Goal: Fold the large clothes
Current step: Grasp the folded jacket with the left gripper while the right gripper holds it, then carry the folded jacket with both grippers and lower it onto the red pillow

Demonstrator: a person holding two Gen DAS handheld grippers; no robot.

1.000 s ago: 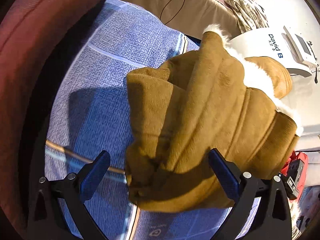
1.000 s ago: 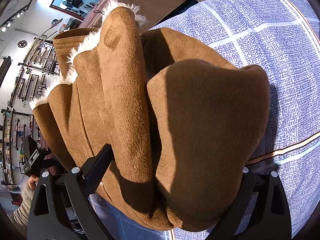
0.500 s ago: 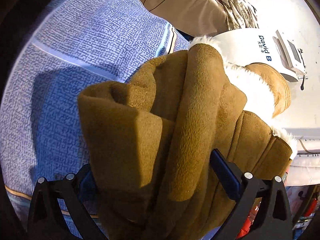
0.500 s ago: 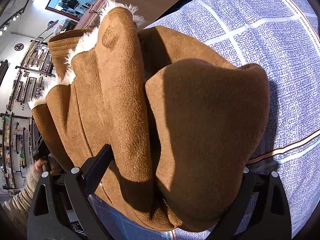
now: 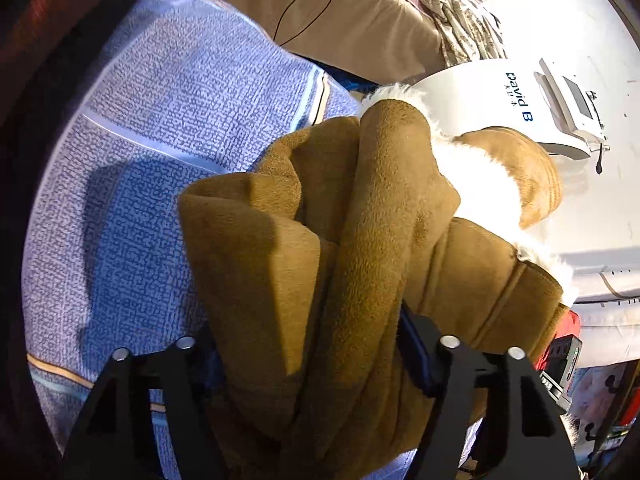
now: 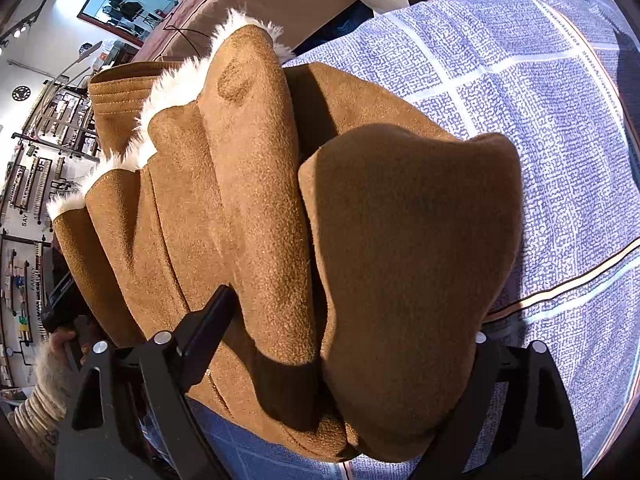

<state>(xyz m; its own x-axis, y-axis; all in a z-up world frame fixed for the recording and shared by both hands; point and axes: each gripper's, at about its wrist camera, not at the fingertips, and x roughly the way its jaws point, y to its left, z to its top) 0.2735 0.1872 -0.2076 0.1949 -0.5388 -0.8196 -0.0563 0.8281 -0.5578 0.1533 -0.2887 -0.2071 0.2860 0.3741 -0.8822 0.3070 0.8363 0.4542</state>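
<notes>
Leftmost, left wrist view: blue blanket (image 5: 168, 128), coarse woven texture, pale grid lines, tan stripe at its near edge. It carries the coat (image 5: 320, 264), a folded bundle of tan suede-like nap with rounded, bulging folds. White fleece trim (image 5: 476, 176) runs along the coat's far-right edge, fluffy and ragged. Left gripper (image 5: 308, 356) has the coat's near folds bunched between its black fingers; both blue pads press into the cloth, so it is clenched on the coat. Far side, past the blanket's edge: beige cushion (image 5: 360, 12), smooth, with a thin black cable over it. Far right: white machine (image 5: 500, 100), glossy curved casing, dark lettering.

Right wrist view: a sleeved hand (image 6: 60, 344) at the left edge, holding a dark device. Coat (image 6: 380, 248) fills the middle, long tube-like folds on the left, one broad domed fold on the right, stitched cuff and fleece trim (image 6: 168, 92) at upper left. Right gripper (image 6: 340, 364) straddles the near edge; left finger (image 6: 204, 332) lies against the suede, the right one is hidden behind the domed fold, so I cannot tell whether it grips. Blanket (image 6: 540, 128) extends right of the coat.
</notes>
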